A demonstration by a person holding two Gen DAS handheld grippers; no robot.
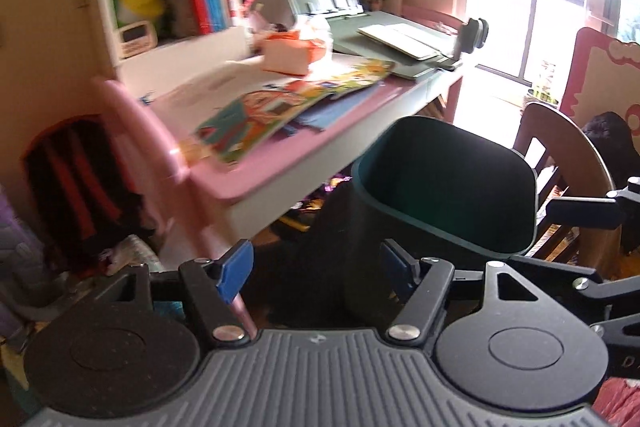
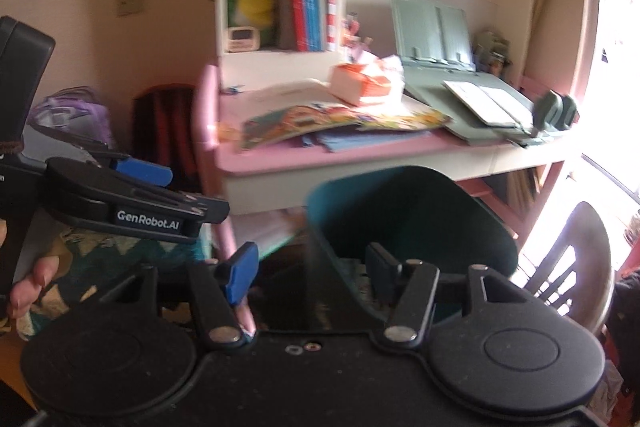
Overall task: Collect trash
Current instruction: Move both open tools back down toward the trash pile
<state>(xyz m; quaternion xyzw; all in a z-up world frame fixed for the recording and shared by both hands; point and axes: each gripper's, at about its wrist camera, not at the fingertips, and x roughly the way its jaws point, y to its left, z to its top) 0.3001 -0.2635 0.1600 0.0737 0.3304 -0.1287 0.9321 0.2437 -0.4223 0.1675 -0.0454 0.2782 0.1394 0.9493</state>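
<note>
Ahead, dark bin [image 1: 444, 187] before cluttered pink desk [image 1: 280, 155] — both claws agape, empty.

Black grippers [image 1: 316, 269], blue fingers [image 1: 234, 269], silver screws

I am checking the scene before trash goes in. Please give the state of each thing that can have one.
Trash bin: upright, no lid, inside dark.
Left gripper: open, nothing held.
Right gripper: open, nothing held.
Book stand: propped up, empty.
Notebook: lying open.

dark teal bin [image 1: 440, 187], pink-edged desk [image 1: 248, 179], seemingly orange-white tissue box [image 1: 288, 57]
</note>
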